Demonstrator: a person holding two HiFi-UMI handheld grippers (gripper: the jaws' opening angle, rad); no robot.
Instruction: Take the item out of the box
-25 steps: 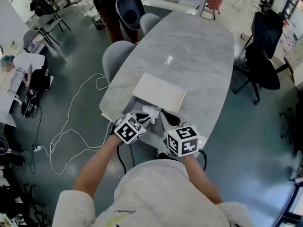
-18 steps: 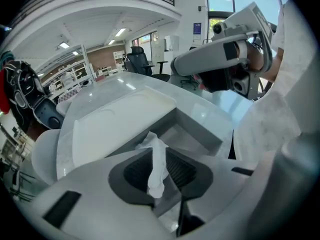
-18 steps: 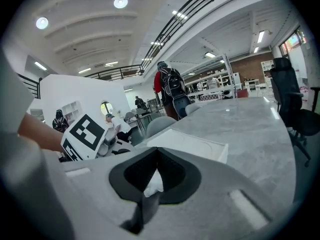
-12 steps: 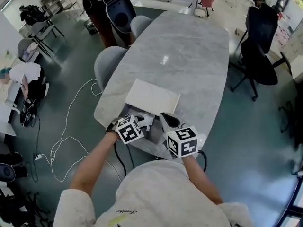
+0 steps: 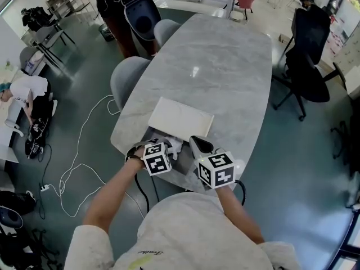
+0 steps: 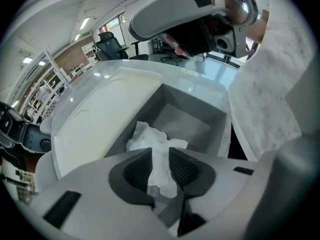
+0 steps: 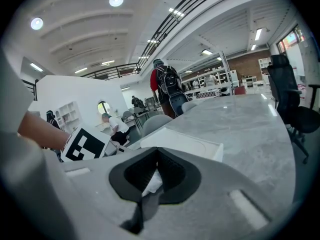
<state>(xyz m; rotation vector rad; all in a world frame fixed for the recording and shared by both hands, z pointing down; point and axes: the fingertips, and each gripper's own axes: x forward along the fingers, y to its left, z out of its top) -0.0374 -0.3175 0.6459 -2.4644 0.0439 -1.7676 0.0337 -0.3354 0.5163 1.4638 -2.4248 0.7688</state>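
An open grey box (image 5: pixel 185 153) sits at the near edge of the marble table (image 5: pixel 225 66), with its white lid (image 5: pixel 180 117) lying just beyond it. Crumpled white paper (image 5: pixel 175 145) lies inside the box. My left gripper (image 5: pixel 164 145) reaches into the box from the left. In the left gripper view its jaws (image 6: pixel 160 154) are closing with a strip of the paper (image 6: pixel 150 139) between the pads. My right gripper (image 5: pixel 198 144) hovers at the box's right side with its tips together (image 7: pixel 157 154). A white scrap shows in the slit behind those tips.
Two grey chairs (image 5: pixel 126 80) stand along the table's left side. A person with a backpack (image 5: pixel 129 10) is at the far end. A black office chair (image 5: pixel 312 66) stands to the right. A white cable (image 5: pixel 84 151) trails over the floor on the left.
The left gripper has drawn back a little toward me over the box. The right gripper has stayed in place.
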